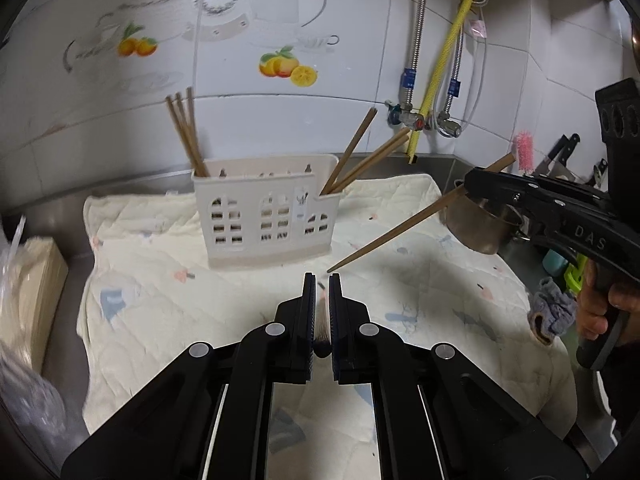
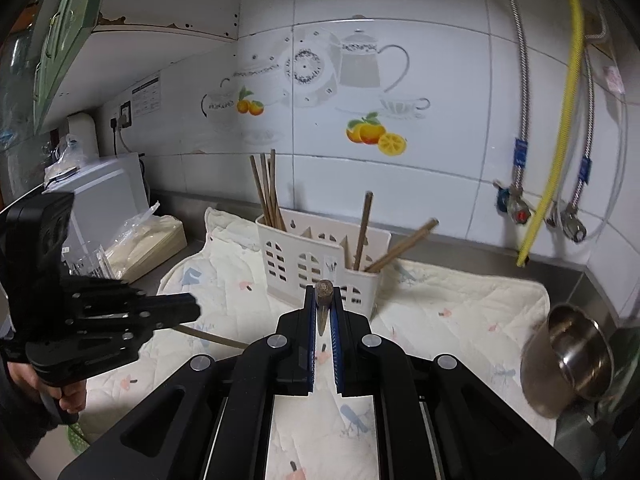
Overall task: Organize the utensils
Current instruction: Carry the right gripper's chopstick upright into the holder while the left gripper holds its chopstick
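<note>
holding one brown wooden chopstick in each of our black two-finger grippers, we hover above the cream quilted cloth (image 1: 168, 320) spread on the steel counter. our left gripper (image 1: 322, 280) has its jaws pressed together on a chopstick seen end-on between the pads – in the right wrist view that chopstick (image 2: 216, 338) pokes out of the gripper toward the middle of the cloth. our right gripper (image 2: 322, 292) is likewise pinched on its own chopstick (image 1: 400, 232), which slants down and left across the cloth, its tip just beyond the left fingertips.

behind both stands the white plastic utensil caddy with window-shaped cutouts (image 1: 264, 216), upright on the cloth near the tiled wall. a bundle of chopsticks (image 1: 186, 136) stands in its left compartment – a few more (image 1: 360, 152) lean out of the lower right compartment. a shiny steel cup (image 2: 572, 360) tilts at the cloth's right edge.
</note>
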`<state>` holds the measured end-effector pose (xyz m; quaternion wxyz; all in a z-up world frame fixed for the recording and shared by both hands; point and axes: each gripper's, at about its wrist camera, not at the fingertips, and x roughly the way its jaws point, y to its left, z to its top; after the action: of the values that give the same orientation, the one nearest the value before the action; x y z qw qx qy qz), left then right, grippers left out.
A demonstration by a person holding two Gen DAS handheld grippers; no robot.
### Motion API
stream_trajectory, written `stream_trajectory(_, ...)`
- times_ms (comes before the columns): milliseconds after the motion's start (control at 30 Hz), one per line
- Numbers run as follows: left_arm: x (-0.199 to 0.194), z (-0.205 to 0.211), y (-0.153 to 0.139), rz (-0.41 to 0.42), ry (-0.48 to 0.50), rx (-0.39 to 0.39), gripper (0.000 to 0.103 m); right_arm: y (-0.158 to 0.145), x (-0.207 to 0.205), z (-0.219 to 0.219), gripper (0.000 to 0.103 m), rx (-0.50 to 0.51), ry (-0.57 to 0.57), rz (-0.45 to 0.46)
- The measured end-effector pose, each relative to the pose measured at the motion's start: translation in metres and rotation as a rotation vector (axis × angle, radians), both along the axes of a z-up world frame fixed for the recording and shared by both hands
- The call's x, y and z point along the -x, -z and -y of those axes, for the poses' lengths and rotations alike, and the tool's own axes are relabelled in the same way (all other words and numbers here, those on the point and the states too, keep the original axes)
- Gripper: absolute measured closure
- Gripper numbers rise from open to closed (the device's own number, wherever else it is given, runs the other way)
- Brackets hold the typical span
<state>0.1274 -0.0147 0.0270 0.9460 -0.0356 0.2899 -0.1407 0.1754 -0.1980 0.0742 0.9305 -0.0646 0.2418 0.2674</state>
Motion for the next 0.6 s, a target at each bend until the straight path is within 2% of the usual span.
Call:
stream_trajectory(267,0.026,-0.005,0.046,-0.065,-0.035,0.094,0.097,0.019,0.018,0.012,0.096,-0.047,0.041,-0.025)
stream_trajectory(433,0.028,-0.004,0.086,-0.166,-0.036,0.115,0.098,0.029,0.022,0.014,0.096,-0.053,0.050,-0.050)
stream_trajectory(600,0.030,0.003,0.114,-0.230,-0.025,0.089,0.098,0.029,0.025,0.014,0.096,-0.052,0.053,-0.046)
